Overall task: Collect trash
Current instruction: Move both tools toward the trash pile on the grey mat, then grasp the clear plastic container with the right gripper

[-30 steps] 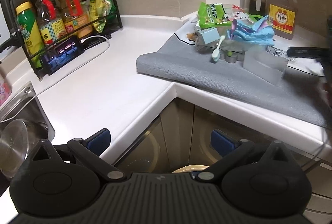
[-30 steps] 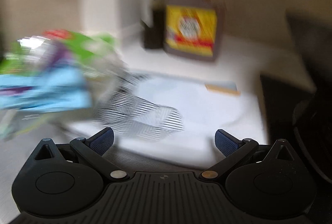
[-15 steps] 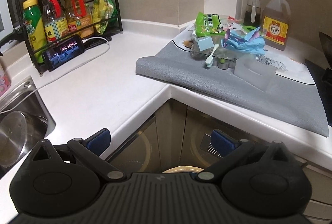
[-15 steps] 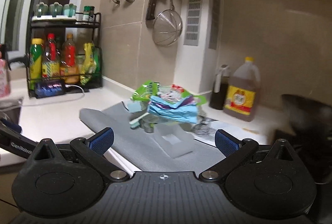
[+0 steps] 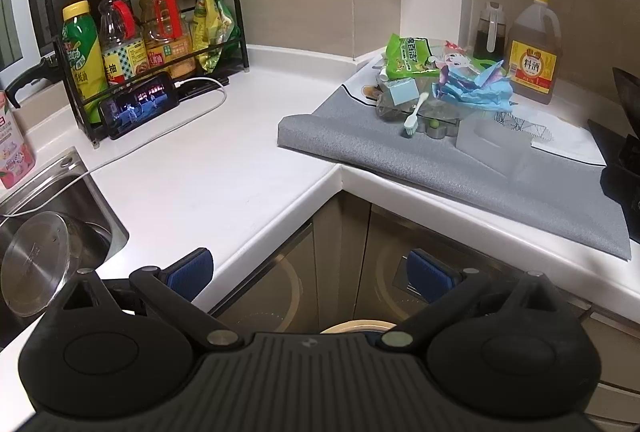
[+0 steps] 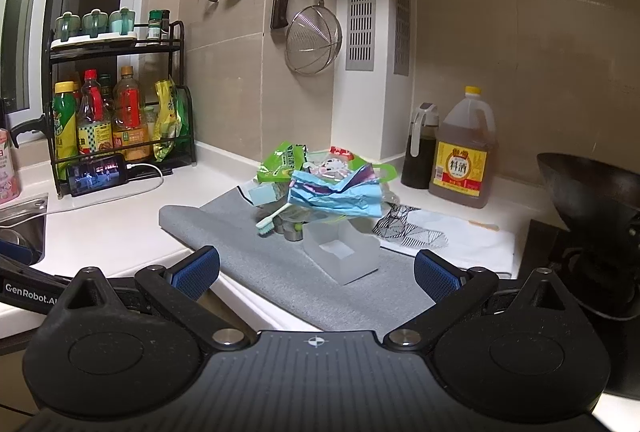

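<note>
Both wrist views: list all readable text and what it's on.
"料酒": yellow label of the big amber jug.
"GenRobot.A", cut off by the frame edge: the left gripper's black body, seen from the right wrist.
Green snack bag: large white characters, not reliably legible.
Rack bottles and pink carton: print too small.

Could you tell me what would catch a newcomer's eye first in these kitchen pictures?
Probably the bright trash pile on the grey mat at the counter corner: green and blue wrappers, with a toothbrush leaning at its front. Next, the lit phone propped against the bottle rack near the sink. Both grippers, left and right, are open and empty.
</note>
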Demonstrator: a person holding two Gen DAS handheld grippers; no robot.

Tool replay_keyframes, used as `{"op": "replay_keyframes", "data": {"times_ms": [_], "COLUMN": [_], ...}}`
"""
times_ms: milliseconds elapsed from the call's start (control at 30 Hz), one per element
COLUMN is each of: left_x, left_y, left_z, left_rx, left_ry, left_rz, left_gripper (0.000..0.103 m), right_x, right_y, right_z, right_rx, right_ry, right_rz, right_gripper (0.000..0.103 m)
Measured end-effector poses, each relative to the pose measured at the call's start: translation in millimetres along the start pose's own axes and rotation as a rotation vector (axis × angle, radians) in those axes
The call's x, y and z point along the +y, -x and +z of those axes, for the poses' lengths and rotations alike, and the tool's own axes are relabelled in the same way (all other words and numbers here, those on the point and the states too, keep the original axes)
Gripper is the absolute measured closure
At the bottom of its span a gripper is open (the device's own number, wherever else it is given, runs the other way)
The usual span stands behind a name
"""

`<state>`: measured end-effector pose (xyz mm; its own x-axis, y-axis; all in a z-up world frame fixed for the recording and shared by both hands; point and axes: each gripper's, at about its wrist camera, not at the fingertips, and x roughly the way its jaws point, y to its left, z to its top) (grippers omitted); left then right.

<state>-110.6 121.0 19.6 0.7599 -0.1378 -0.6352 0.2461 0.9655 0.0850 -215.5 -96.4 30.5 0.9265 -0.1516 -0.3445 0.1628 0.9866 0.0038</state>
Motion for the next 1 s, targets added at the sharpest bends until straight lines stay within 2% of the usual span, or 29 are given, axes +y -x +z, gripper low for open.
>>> {"op": "replay_keyframes", "data": {"times_ms": [1000], "left_x": [-10], "left_y": [-26], "left_z": [7], "left_rx": [0.033], "left_ry": [-0.026], "left_rz": [0.02], "left_gripper": [0.0], "right_x": [-8], "right_y": [-25], "right_z": [-6], "right_rx": [0.039], "right_ry": [-0.041], "right_rz": [0.033], "right_gripper": [0.0]}}
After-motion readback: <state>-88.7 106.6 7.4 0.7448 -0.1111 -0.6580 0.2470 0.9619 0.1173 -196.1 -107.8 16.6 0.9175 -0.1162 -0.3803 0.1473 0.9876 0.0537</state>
